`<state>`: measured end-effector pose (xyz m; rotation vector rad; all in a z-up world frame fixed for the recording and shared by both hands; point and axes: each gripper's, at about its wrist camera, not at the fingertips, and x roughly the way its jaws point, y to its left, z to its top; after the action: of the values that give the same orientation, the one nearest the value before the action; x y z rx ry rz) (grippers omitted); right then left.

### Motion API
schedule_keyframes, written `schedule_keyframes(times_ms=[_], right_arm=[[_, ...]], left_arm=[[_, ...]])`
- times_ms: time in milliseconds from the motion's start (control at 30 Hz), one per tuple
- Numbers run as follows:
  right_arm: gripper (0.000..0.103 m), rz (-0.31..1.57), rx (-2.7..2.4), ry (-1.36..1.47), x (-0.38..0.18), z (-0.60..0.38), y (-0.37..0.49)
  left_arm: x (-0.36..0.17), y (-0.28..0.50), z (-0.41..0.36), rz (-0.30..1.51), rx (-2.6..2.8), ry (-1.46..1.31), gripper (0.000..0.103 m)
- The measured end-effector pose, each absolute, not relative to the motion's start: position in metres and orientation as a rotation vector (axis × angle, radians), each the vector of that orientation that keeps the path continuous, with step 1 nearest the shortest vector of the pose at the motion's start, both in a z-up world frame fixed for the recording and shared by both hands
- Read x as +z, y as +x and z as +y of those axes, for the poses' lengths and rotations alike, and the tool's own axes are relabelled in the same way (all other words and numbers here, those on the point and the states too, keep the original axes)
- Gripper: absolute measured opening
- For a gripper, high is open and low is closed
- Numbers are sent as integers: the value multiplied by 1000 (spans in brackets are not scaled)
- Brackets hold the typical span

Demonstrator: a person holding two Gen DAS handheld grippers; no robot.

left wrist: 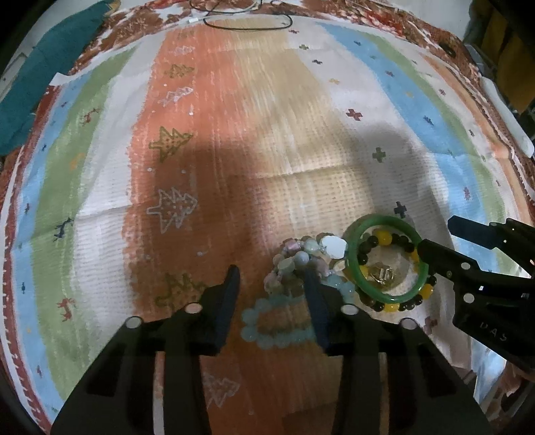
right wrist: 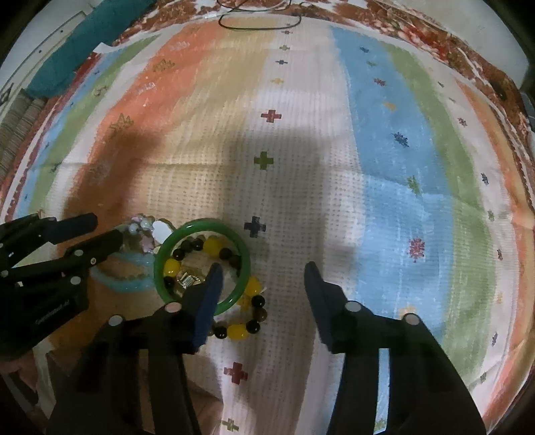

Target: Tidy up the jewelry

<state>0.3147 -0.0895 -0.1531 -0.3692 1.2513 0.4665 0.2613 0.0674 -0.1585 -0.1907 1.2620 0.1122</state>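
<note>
A green bangle (left wrist: 384, 259) lies on the striped cloth over a black-and-yellow bead bracelet (left wrist: 411, 302), with a small gold piece (left wrist: 379, 274) inside it. Left of it sit a pastel stone bracelet (left wrist: 294, 264) and a light blue bead bracelet (left wrist: 277, 321). My left gripper (left wrist: 271, 277) is open, its right finger over the pastel and blue bracelets. My right gripper (right wrist: 262, 272) is open, its left finger over the green bangle (right wrist: 200, 264). The black-and-yellow bracelet (right wrist: 239, 331) and blue bracelet (right wrist: 127, 284) show there too.
The striped patterned cloth (left wrist: 234, 134) covers the table. A black cord loop (left wrist: 247, 23) lies at the far edge. A teal cloth (left wrist: 50, 67) sits at the far left. A white bar (left wrist: 505, 113) lies at the right edge.
</note>
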Motion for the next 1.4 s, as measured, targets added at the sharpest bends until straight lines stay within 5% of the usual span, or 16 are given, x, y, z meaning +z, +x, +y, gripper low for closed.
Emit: schedule_keyframes(times_ms=[300, 433, 1400], right_arm=[[20, 1280, 499, -385, -166, -80, 317], [10, 1275, 515, -396, -165, -76, 315], [8, 1120, 540, -403, -105, -88, 286]], left_arm=[[-163, 271, 60, 1266, 51, -213, 11], [-163, 271, 60, 1265, 54, -211, 11], [-82, 229, 59, 1092, 85, -260, 11]])
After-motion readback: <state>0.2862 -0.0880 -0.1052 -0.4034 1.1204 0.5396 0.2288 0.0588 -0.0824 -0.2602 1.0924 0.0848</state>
